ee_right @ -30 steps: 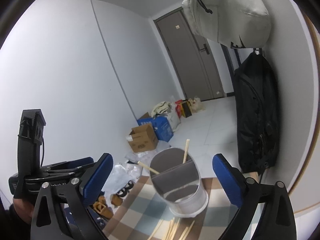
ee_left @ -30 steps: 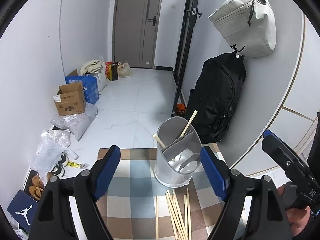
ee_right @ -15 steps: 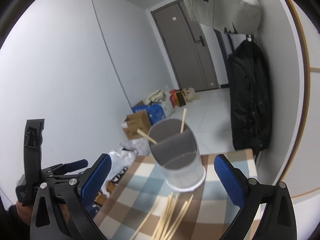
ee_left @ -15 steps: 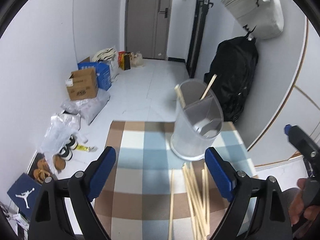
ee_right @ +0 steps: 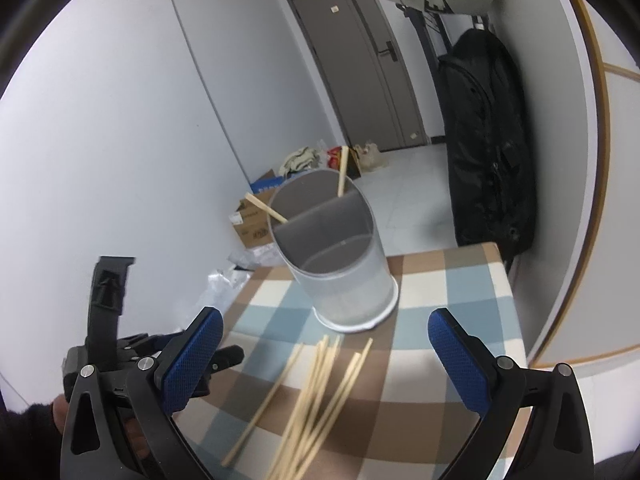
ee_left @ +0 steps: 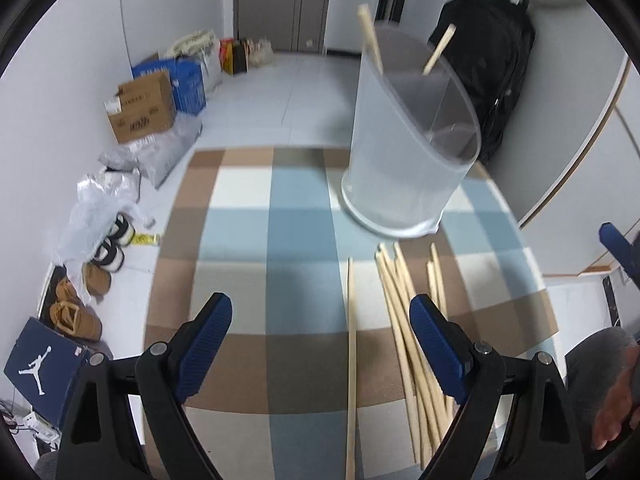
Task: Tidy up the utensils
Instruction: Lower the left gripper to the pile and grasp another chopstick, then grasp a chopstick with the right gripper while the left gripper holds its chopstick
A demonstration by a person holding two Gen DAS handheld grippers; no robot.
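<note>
A translucent grey utensil holder (ee_left: 412, 152) (ee_right: 340, 264) with an inner divider stands on a checkered tablecloth (ee_left: 256, 240) (ee_right: 452, 300), two wooden chopsticks (ee_left: 372, 44) (ee_right: 266, 209) leaning in its far compartment. Several more chopsticks (ee_left: 408, 328) (ee_right: 320, 380) lie loose on the cloth in front of it, one single stick (ee_left: 351, 360) a little to the left. My left gripper (ee_left: 320, 344) hovers open above the loose sticks, nothing between its blue pads. My right gripper (ee_right: 324, 356) is open too, higher, over the same pile.
A black backpack (ee_left: 492, 64) (ee_right: 488, 148) hangs on the wall right of the table. On the floor to the left lie cardboard boxes (ee_left: 140, 104), plastic bags (ee_left: 104, 196), shoes (ee_left: 108, 248) and a blue shoebox (ee_left: 44, 364). A closed door (ee_right: 372, 76) is at the far end.
Both grippers have come down toward the table and tilted more downward; the holder has moved up in both views and the loose chopsticks now fill the lower part.
</note>
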